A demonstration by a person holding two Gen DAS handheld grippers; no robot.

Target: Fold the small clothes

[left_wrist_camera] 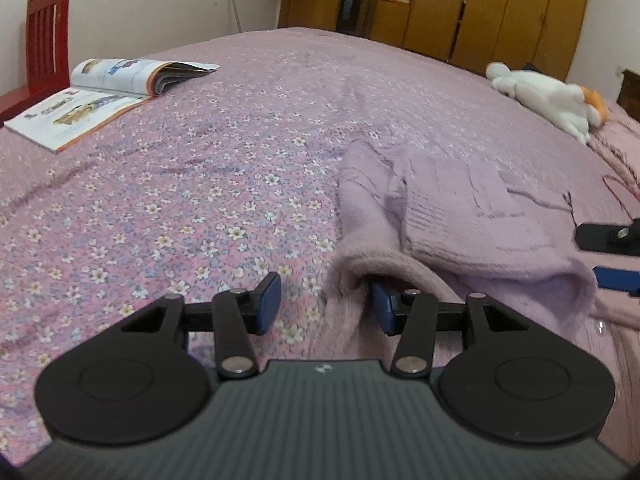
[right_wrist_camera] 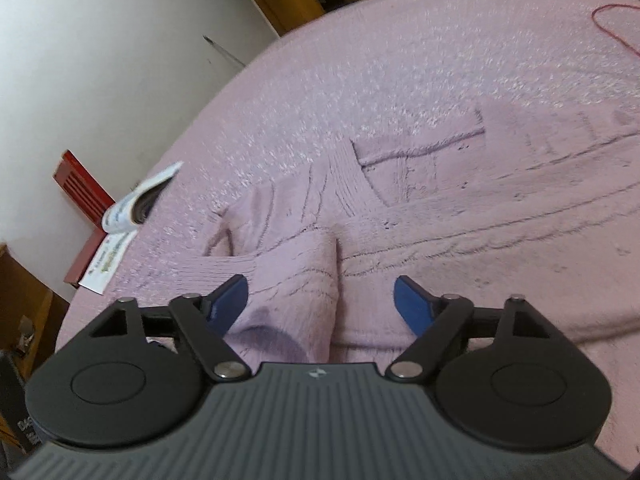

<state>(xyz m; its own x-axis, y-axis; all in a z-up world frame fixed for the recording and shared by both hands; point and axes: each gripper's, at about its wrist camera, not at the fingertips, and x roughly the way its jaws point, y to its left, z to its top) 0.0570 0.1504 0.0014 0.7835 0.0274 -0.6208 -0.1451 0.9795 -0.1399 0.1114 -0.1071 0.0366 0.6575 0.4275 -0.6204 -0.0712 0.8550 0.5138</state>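
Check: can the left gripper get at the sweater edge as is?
Probably yes. The left gripper is open, and the sweater edge is already draped over one of its jaws, with only bedspread around it.

Fuzzy ribbed knit sweater (left_wrist_camera: pixel 452 216); matt floral cloth bedspread (left_wrist_camera: pixel 200 184); glossy paper magazine (left_wrist_camera: pixel 100 92)

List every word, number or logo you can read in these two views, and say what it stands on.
Open magazine: printed headings and pictures, too blurred to read.
Left gripper body: a small pale logo mark, no letters legible.
Right gripper body: the same small mark, unreadable.
Dark object at the right wrist view's lower left edge: white letters, cut off and blurred.
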